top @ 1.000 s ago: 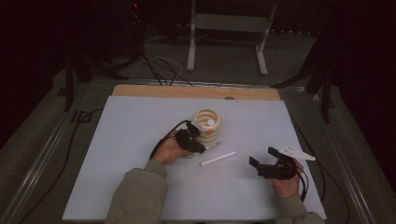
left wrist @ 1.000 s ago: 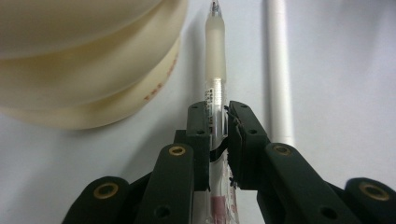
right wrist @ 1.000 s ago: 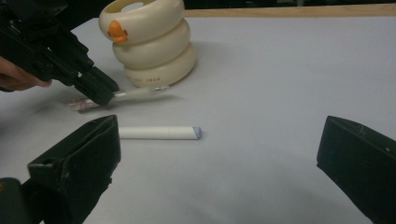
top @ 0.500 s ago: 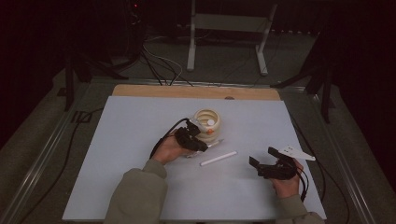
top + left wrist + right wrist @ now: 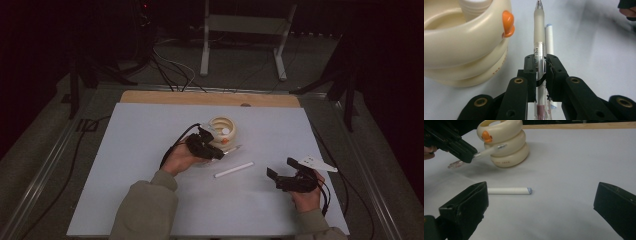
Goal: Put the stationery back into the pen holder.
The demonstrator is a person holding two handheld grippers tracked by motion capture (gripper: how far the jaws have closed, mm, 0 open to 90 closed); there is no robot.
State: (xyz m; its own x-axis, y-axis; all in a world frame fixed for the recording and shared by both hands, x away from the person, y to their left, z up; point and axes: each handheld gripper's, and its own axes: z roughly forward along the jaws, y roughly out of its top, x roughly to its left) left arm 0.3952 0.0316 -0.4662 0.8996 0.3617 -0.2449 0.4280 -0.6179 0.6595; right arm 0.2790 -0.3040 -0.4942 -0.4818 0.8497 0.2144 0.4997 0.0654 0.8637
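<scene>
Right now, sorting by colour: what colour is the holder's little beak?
Orange beak, clearest in left gripper view.

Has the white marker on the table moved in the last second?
No. The white marker lies at the same spot and angle, below and right of the cream duck holder, between the left tool and right tool.

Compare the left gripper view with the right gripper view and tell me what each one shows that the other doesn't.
Left gripper view alone: the left gripper's jaws up close, shut on the clear pen, with print on the barrel, and the white stick lying just beyond the pen.

Right gripper view alone: the right gripper's own jaws, wide open with nothing between them, the wooden table edge, and the full length of the stick on the white sheet.

Both: the cream duck-shaped holder with its orange beak, the pen beside it, the stick, and the sheet.
</scene>
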